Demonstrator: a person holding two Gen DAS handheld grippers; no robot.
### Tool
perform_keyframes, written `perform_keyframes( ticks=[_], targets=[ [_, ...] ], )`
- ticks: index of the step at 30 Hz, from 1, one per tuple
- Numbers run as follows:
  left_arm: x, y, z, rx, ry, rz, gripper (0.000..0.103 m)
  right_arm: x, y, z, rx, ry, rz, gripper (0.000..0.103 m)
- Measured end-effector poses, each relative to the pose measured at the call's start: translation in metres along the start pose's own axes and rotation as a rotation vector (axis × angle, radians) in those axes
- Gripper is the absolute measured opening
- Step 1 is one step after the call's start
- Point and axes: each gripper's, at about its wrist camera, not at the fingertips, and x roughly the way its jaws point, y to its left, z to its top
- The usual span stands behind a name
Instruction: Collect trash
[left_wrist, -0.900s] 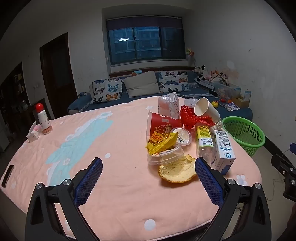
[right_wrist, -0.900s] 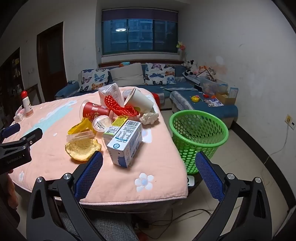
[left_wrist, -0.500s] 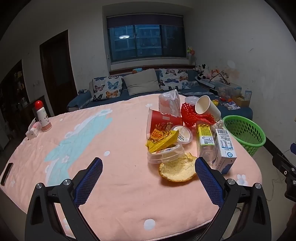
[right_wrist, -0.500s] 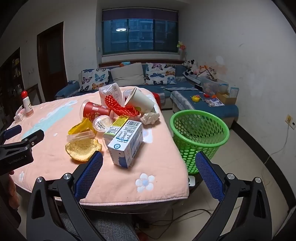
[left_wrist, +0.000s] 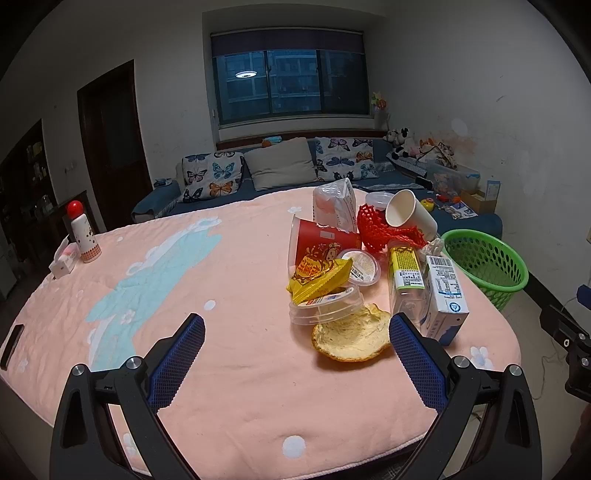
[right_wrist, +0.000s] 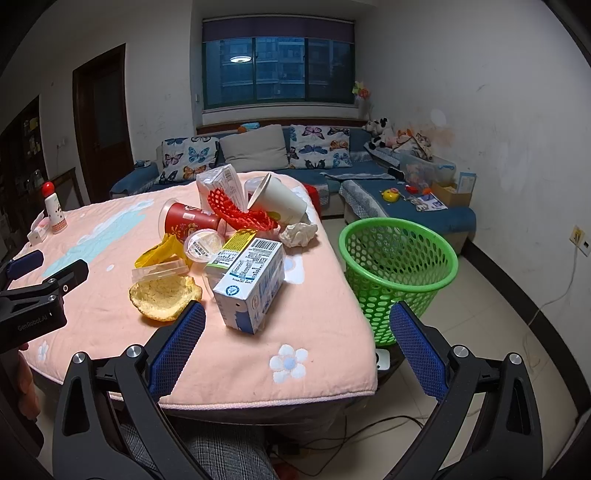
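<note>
My left tool (left_wrist: 297, 343) hangs over the near edge of the bench (left_wrist: 229, 387), its blue mesh-textured pads spread wide with nothing between them. My right tool (right_wrist: 297, 334) is likewise spread and holds nothing, looking over the bench's corner toward the floor; on the body of the left tool, seen from the right wrist, I can read "GenRobot.AI".

The trash sits heaped on the pink quilted cloth on the bench's right side. Nearest me lies a rough, curled orange peel (left_wrist: 351, 334), touching a clear plastic tub (left_wrist: 325, 304). On the tub rests a crinkled yellow wrapper (left_wrist: 317, 275) with red print I cannot read. Beside it lies a blue-and-white milk carton (right_wrist: 251, 286) on its side, barcode and fine print facing up, against a yellow-green carton (right_wrist: 232, 245). Behind them are a toppled red paper cup (left_wrist: 321, 240), a round foil-lidded cup (left_wrist: 360, 260), red foam netting (right_wrist: 240, 214), a tipped white paper cup (right_wrist: 280, 201) and a crumpled tissue (right_wrist: 297, 234).

A green perforated plastic basket (right_wrist: 399, 273) stands on the tiled floor just beside the bench.
</note>
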Motion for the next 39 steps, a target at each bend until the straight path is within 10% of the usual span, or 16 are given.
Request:
perform_keyframes(
  ticks=[39],
  targets=[
    [0.0037,0.0050,0.0013,-0.034,-0.005,-0.001,0.097,0.0033,0.0063,-0.0002,-0.006,0.003,0.009,0.099]
  ],
)
